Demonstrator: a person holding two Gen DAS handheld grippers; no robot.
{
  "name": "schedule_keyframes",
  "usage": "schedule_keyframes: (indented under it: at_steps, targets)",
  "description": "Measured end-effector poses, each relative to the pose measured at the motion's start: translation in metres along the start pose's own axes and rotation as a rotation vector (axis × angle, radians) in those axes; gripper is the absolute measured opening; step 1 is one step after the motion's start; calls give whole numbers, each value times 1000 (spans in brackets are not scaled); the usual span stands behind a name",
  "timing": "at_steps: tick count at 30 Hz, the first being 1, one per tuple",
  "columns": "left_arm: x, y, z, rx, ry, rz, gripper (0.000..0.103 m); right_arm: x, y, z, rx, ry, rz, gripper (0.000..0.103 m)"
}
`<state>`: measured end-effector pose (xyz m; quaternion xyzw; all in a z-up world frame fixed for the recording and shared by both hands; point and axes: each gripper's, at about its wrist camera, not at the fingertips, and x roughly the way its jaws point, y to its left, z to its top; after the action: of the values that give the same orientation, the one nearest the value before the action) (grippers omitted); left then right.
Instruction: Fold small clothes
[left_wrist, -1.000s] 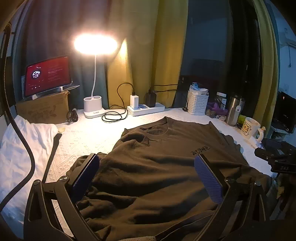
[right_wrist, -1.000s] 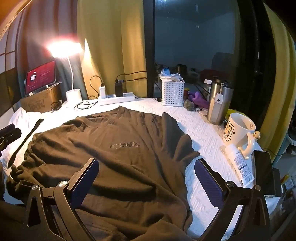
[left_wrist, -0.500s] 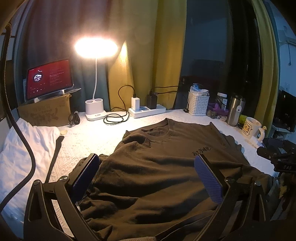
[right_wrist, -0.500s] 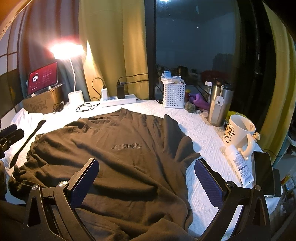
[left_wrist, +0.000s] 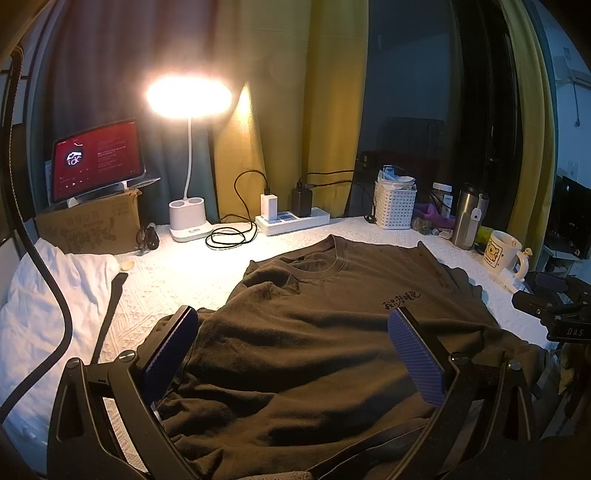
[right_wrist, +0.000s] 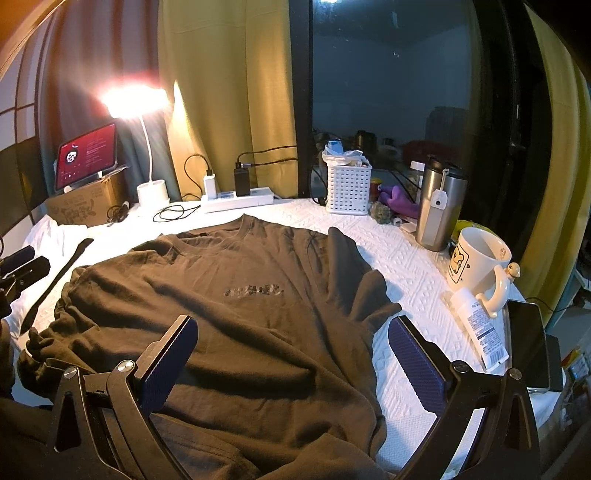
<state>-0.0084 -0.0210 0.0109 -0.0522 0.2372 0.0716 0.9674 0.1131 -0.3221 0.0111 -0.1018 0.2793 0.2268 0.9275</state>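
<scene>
Left wrist view: the left gripper (left_wrist: 293, 350) is held with jaws wide apart above the brown T-shirt (left_wrist: 332, 332), nothing clamped. The right gripper (right_wrist: 291, 354) is likewise spread over the shirt's near right part. The shirt is laid front-up, rumpled, on the white table cover (right_wrist: 406, 258). Wrinkles are best smoothed first, clear of the mug (right_wrist: 476, 258) at the right.
</scene>
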Motion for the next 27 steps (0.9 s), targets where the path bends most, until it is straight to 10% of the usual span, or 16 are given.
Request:
schedule_keyframes:
  at_steps: [27]
  targets:
    - [-1, -2, -1, 7, 0, -2, 101, 0, 0, -1, 1, 0, 1, 103]
